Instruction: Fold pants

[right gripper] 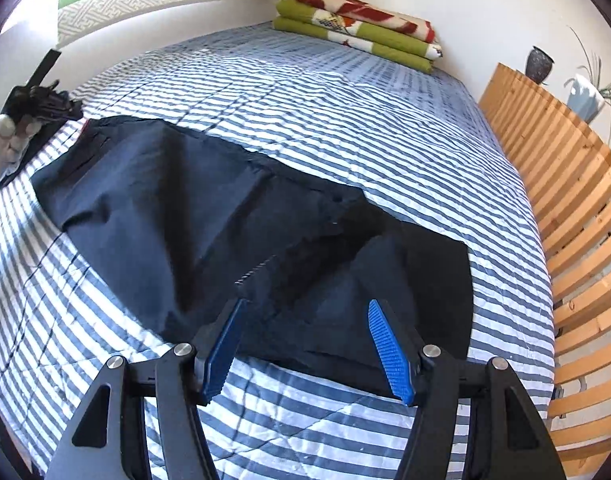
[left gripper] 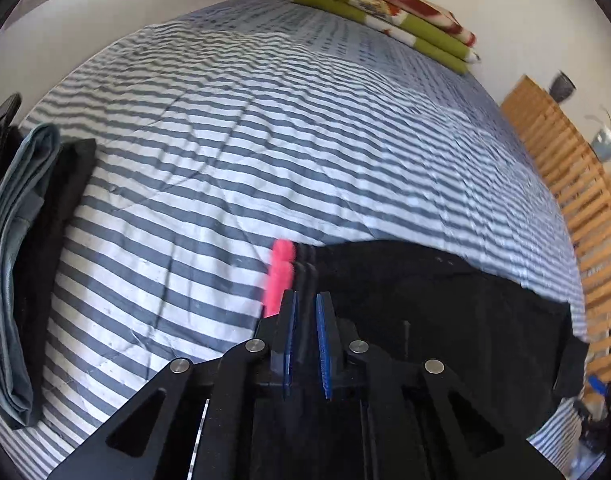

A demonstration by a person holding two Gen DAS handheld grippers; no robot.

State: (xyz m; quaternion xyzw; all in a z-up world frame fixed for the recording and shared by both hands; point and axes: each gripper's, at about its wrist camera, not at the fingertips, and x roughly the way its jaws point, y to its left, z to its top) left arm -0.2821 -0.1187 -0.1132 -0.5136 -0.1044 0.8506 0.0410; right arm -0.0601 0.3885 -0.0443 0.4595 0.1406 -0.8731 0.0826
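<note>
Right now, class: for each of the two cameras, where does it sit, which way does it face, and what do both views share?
Left wrist view: sits on the left gripper, looking down along it across the striped bedspread; its jaws are shut on the black pants edge.
Right wrist view: sits on the right gripper, facing the spread pants; jaws open; a white-gloved hand shows far left.
Shared: pants, bedspread, folded blanket, wooden slats.

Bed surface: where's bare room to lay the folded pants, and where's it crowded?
Free: the striped bedspread between the black pants and the green-and-red folded blankets at the far end. Crowded: the left edge, where folded clothes are stacked, and the near strip under the pants. The wooden slats border the right side.
</note>
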